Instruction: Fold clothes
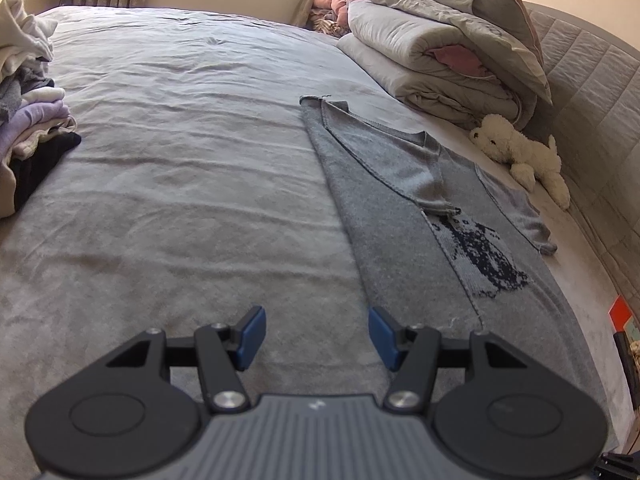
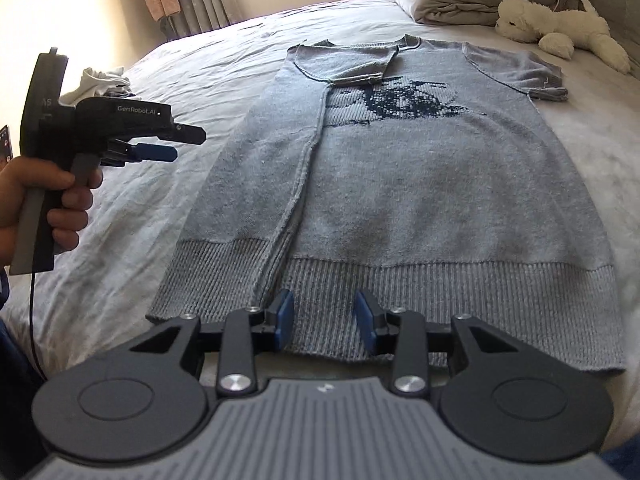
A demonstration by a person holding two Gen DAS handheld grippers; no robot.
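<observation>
Bedding in pale grey covers the bed (image 2: 168,216) beneath both tools, with a rolled duvet (image 1: 436,56) far ahead of the left hand-held gripper (image 1: 317,338) and to its right, and a heap of other clothes (image 1: 28,112) well off to its left. Ahead of the right hand-held gripper (image 2: 324,322) a grey knitted sweater (image 2: 420,184) lies flat on the bed, its ribbed hem (image 2: 460,292) nearest the tool and directly under the blue pads (image 2: 285,316), its neck at the far end. One side panel is already turned inward along a lengthwise fold, the short sleeve (image 2: 360,66) on that side laid across the chest; the opposite sleeve (image 2: 532,74) is spread outward, ahead and to the right. A white plush toy (image 2: 560,28) rests beyond it. Both tools stand released: the right jaws are parted over the hem with nothing pinched, the left jaws gape wider over bare bedding just left of the sweater's folded edge. The person's hand (image 2: 52,200) grips the left handle, seen to the right tool's left. Judging by the layout, the first side fold is done and the second is due; that would call for shifting right, pinching the unfolded hem corner and the shoulder, and carrying that side across the centre.
</observation>
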